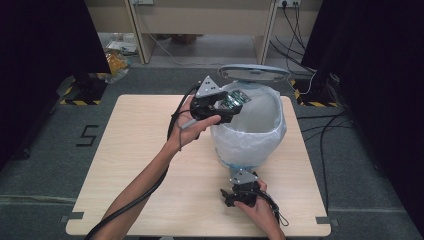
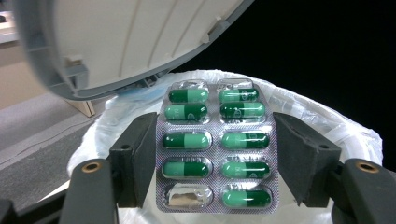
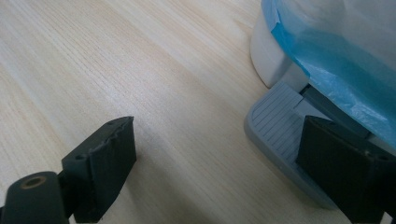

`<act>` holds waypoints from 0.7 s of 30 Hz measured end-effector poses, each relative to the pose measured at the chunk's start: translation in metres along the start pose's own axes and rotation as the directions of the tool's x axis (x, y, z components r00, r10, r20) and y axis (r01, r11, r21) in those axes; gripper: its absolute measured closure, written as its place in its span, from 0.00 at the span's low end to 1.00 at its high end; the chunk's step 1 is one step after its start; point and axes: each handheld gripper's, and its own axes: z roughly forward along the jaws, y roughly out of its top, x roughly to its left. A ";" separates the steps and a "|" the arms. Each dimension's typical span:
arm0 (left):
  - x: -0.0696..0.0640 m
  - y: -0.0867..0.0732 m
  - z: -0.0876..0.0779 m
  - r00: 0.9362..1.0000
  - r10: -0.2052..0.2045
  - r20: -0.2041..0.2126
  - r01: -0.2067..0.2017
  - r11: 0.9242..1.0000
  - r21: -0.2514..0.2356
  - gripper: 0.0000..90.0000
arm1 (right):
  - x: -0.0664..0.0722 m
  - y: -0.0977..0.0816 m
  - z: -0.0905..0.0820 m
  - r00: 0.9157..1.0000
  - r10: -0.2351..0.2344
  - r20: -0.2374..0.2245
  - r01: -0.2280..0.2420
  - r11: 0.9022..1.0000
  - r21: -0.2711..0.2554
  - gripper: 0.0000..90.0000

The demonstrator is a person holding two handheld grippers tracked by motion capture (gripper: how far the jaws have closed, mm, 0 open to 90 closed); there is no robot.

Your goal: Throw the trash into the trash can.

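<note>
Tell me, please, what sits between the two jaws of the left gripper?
A blister pack of green capsules, clamped edge to edge by the left gripper, over the lined bin; the left gripper view shows it.

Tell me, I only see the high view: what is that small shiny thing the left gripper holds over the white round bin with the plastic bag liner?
Observer: A silver foil blister pack of green capsules. The left gripper clamps it by its two long edges.
Operator: Is the pack full?
Observer: No. One corner pocket is empty and crushed flat, and nine capsules remain.
Operator: And the right gripper, low by the bin?
Observer: The right gripper has its jaws open. One jaw sits over the ribbed grey plastic pedal at the bin's foot, the other over the light wooden table.
</note>
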 end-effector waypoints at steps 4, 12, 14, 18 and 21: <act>-0.004 0.000 0.006 1.000 0.001 0.011 -0.001 1.000 0.007 0.38 | 0.000 0.000 0.000 1.000 0.000 0.000 0.000 1.000 0.000 0.13; -0.007 0.000 0.016 1.000 -0.011 0.021 0.011 1.000 0.013 0.38 | 0.000 0.000 0.000 1.000 0.000 0.000 0.000 1.000 0.000 0.13; -0.008 0.001 0.018 1.000 -0.008 0.018 0.007 1.000 0.017 0.38 | 0.000 0.000 0.000 1.000 0.000 -0.001 0.000 1.000 0.000 0.13; -0.005 0.000 0.021 1.000 -0.023 0.015 0.023 1.000 0.011 0.31 | 0.000 0.000 0.000 1.000 -0.001 -0.001 0.001 1.000 -0.001 0.13; -0.002 -0.002 0.020 0.999 -0.034 0.012 0.034 0.999 0.000 0.24 | 0.000 0.000 0.000 1.000 -0.001 0.000 0.001 1.000 0.001 0.13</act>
